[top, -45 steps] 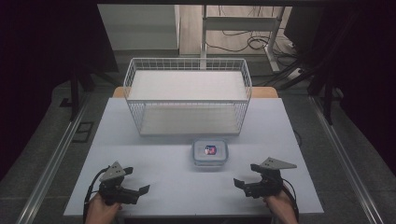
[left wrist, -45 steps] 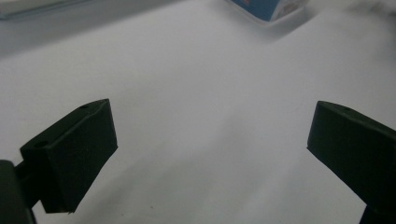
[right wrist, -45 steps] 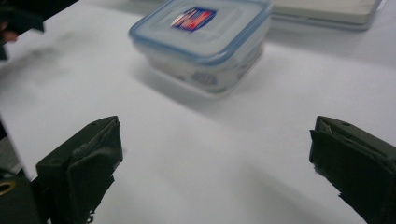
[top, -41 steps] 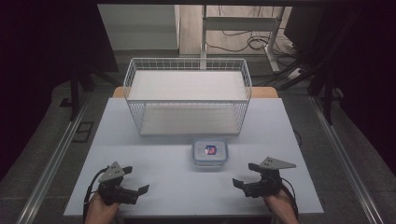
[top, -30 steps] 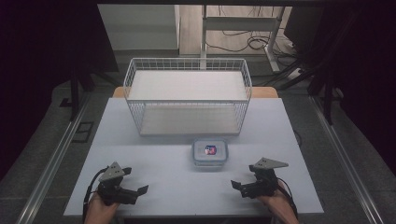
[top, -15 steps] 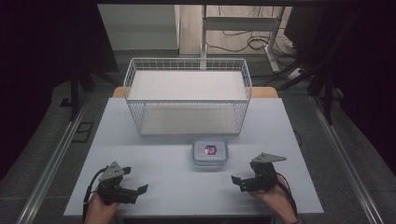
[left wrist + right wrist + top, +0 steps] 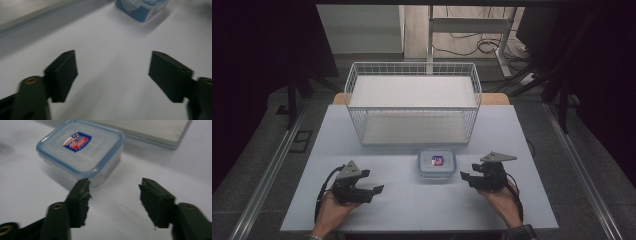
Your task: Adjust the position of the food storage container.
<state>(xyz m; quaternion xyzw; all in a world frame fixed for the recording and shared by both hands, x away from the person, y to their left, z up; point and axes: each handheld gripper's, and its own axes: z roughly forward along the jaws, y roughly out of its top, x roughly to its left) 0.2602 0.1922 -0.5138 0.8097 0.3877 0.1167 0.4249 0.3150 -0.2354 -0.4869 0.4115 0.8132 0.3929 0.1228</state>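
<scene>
1. Compared with the earliest high frame: right gripper (image 7: 469, 176) now sitting closer to the box (image 7: 436, 164), having edged leftward and slightly up the table (image 7: 402, 200) over the past second and a half.
2. Left gripper (image 7: 374, 182) staying about where it was, near the front left of the table; box and basket (image 7: 413, 102) unmoved.
3. Right hand (image 7: 502, 196) coming in from the bottom edge, palm under the gripper body, pointing the jaws left toward the box's right side; grey plate on top; cable trailing back along the wrist.
4. Right gripper (image 7: 113, 192) gaping wide in its own view, holding nothing; left jaw tip lying just in front of the near corner of the box (image 7: 80, 151), contact impossible to tell; right jaw over bare table.
5. Left hand (image 7: 334, 206) cupping its gripper from below, jaws aimed right and slightly toward the box, well apart from it.
6. Left gripper (image 7: 112, 72) spread wide in its own view, gripping nothing, only white table between the jaws; box (image 7: 141, 8) showing blurred at the top edge.
7. Box lying lid-up on the table, just in front of the basket, between the two grippers and nearer the right one.
</scene>
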